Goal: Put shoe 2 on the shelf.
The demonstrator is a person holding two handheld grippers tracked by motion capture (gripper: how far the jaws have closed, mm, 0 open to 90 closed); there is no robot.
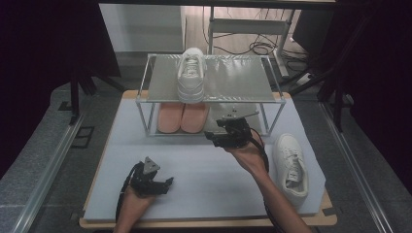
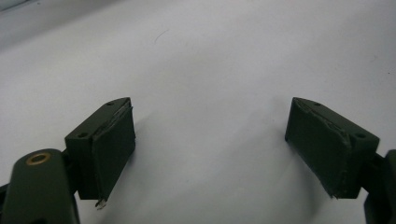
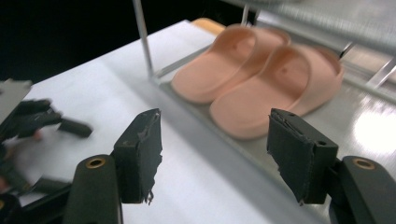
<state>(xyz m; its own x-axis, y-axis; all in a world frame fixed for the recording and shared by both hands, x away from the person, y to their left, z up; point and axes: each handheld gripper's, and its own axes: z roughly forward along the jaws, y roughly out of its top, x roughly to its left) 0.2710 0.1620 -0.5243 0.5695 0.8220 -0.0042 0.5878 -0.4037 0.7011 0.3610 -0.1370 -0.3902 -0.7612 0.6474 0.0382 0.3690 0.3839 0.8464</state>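
1. While the right gripper (image 1: 219,137) hangs just in front of the two-tier metal shoe rack (image 1: 272,96), its two black jaws stand wide apart and clasp nothing.
2. In the right gripper view the same right gripper (image 3: 212,154) points at the lower shelf, with the near edge of the rack's bottom tray showing in the gap between the jaws.
3. The pair of soft pink rubber slippers (image 3: 261,77) lies side by side on that lower shelf, toes towards the near side, just beyond the jaw tips and not touched by them.
4. From above, the pink slippers (image 1: 182,117) sit at the left part of the lower shelf, left of the right gripper.
5. The left gripper (image 1: 165,184) rests low over the pale grey table mat (image 1: 204,170) at the near left, well apart from the rack.
6. In its own view the left gripper (image 2: 210,144) is released too, jaws spread wide over bare mat, nothing between them.
7. One white lace-up sneaker (image 1: 190,73) stands on the top shelf, toe towards the near side, above the slippers.
8. A second white sneaker (image 1: 291,165) lies on the mat at the near right, right of the person's right forearm (image 1: 277,199).
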